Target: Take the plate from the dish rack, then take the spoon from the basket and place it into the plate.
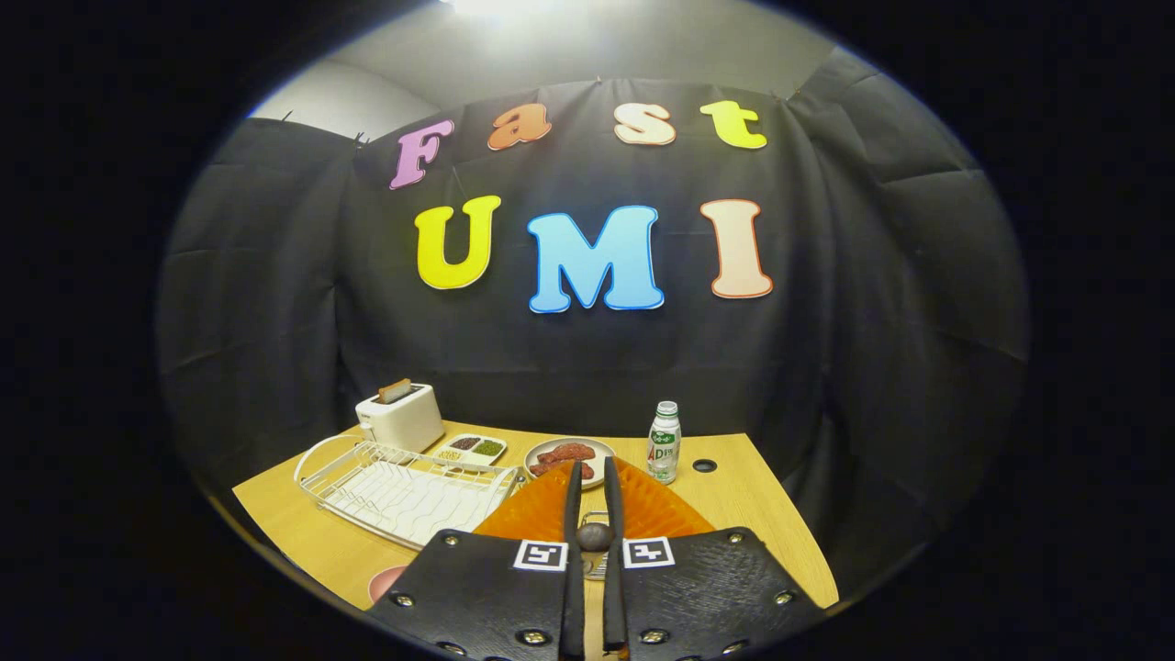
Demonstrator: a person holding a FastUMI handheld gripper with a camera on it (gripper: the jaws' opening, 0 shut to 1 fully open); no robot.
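Hovering above the counter with fingers nearly together and clamped on nothing, the gripper seems between steps: rack at ten o'clock looks empty, so next comes the spoon, probably in the basket beneath.

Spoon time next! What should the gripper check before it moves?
1. Plate out of the dish rack: ok, no plate stands in it.
2. Pink plate on the table: ok, its edge shows beside the gripper.
3. Gripper fingers: nearly together, with a small dark round thing between them.
4. Is that thing the spoon, firmly held: cannot tell.
5. Bottle out of the way: ok, upright beyond the fingers, off to one side.
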